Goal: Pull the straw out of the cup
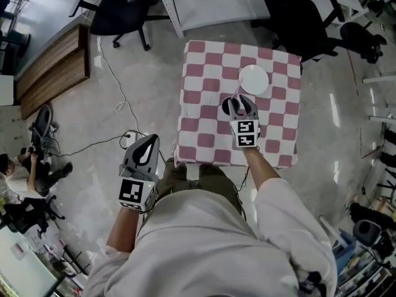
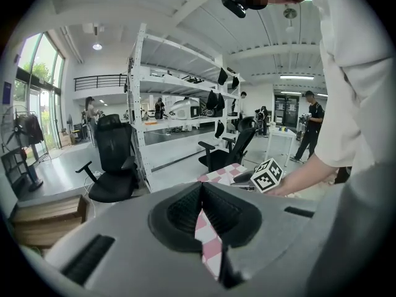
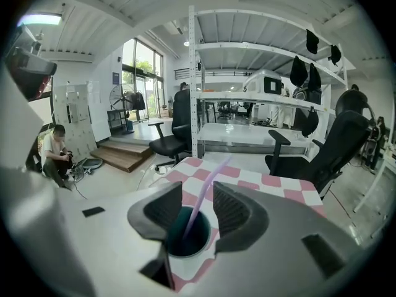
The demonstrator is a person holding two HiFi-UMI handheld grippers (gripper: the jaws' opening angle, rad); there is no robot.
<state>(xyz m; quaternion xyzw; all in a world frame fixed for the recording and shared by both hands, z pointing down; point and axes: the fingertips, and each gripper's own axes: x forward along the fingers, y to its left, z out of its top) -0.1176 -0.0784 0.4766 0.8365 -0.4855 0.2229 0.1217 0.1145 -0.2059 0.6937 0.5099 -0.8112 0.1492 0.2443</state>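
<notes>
Pale shirt [image 1: 204,246] of the person, nearest the head camera, fills the lower frame; straw [image 3: 204,190], lilac, stands tilted in the dark cup [image 3: 193,245], near the middle of the checked table [image 1: 204,73]; right gripper [image 1: 240,104] poised just over the cup, jaws part-open astride the straw, neither pad pressing it, apparently placed to close on the stem clear of the rim; white round disc [image 1: 253,79] just beyond, apart from the cup; space above the straw looks free for a lift along its lean; left gripper [image 1: 147,147] hangs off the table's near-left corner over the floor, jaws together and empty, seemingly parked out of the way; office chairs [image 1: 124,11] well apart behind.
</notes>
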